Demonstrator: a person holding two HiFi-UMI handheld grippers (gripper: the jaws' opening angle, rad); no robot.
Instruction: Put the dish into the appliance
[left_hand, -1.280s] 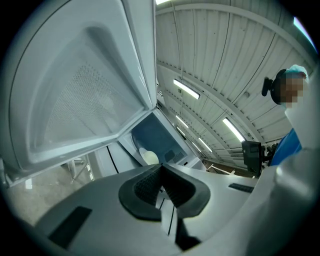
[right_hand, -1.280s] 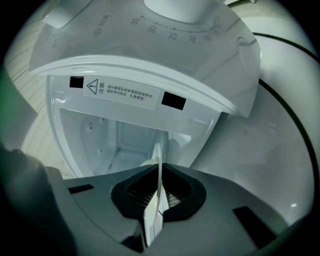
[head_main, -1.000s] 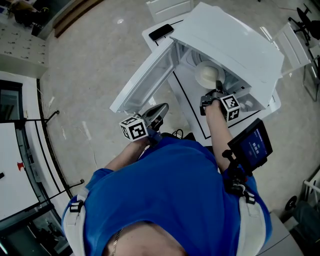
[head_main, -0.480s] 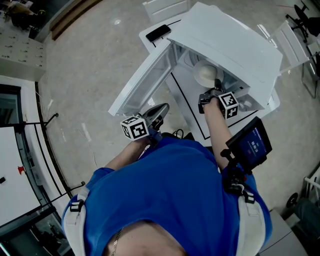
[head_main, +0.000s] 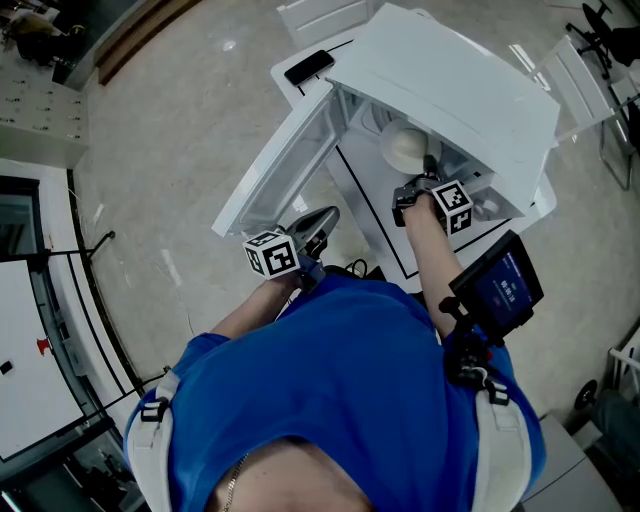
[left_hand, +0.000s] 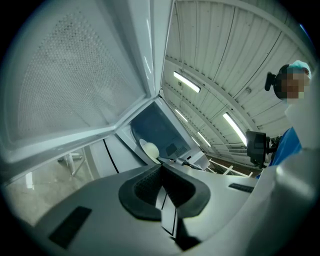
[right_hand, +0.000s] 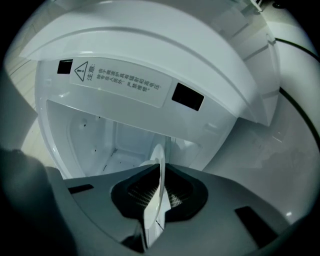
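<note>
The dish (head_main: 405, 147) is a white plate. It shows edge-on (right_hand: 156, 200) between the dark pads of my right gripper (right_hand: 161, 169), which is shut on it. In the head view my right gripper (head_main: 428, 172) holds the dish at the mouth of the white appliance (head_main: 450, 75), whose door (head_main: 285, 160) hangs open to the left. The bare white cavity (right_hand: 100, 140) lies right ahead of the dish. My left gripper (head_main: 322, 218) hovers low beside the door's near end, shut and holding nothing (left_hand: 161, 167). From there the dish (left_hand: 150, 148) is seen far off.
A black phone (head_main: 308, 67) lies beside the appliance's far end. The appliance stands on a white table (head_main: 375, 215) with black lines. A dark tablet screen (head_main: 497, 290) hangs at the person's right side. A warning label (right_hand: 120, 80) sits above the cavity opening. Stone floor (head_main: 170, 150) lies left.
The whole view has slid slightly left. The right gripper keeps the dish at the appliance's mouth, and the left gripper stays by the door.
</note>
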